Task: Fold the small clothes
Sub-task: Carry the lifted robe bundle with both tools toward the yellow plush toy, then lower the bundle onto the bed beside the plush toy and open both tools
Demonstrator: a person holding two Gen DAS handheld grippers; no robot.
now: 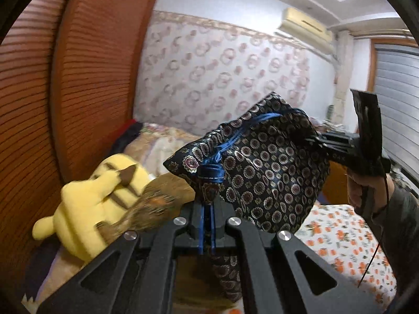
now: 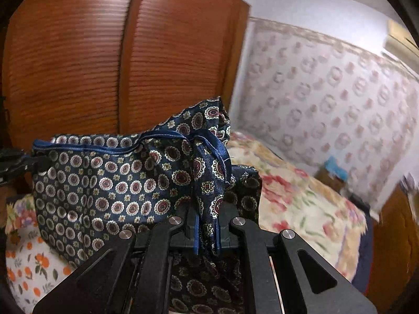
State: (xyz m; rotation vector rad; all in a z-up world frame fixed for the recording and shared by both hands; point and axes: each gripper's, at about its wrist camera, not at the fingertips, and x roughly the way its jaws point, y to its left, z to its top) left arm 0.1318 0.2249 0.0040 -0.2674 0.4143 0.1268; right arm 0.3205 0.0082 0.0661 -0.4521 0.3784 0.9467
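Note:
A small dark-blue garment (image 1: 262, 172) with a round floral print and a blue waistband hangs in the air between both grippers. My left gripper (image 1: 208, 201) is shut on one corner of its waistband. In the left wrist view my right gripper (image 1: 309, 137) comes in from the right, held by a person's hand (image 1: 366, 191), and pinches the other end. In the right wrist view the right gripper (image 2: 207, 209) is shut on a bunched fold of the garment (image 2: 110, 183). The left gripper (image 2: 36, 163) grips the far corner at that view's left edge.
Below lies a bed with an orange-flower sheet (image 1: 345, 238) and a floral quilt (image 2: 301, 204). A yellow plush toy (image 1: 89, 209) and a brown furry one (image 1: 154, 206) lie at the left. A wooden louvred wardrobe (image 2: 104, 60) stands behind, next to a patterned wall (image 1: 222, 73).

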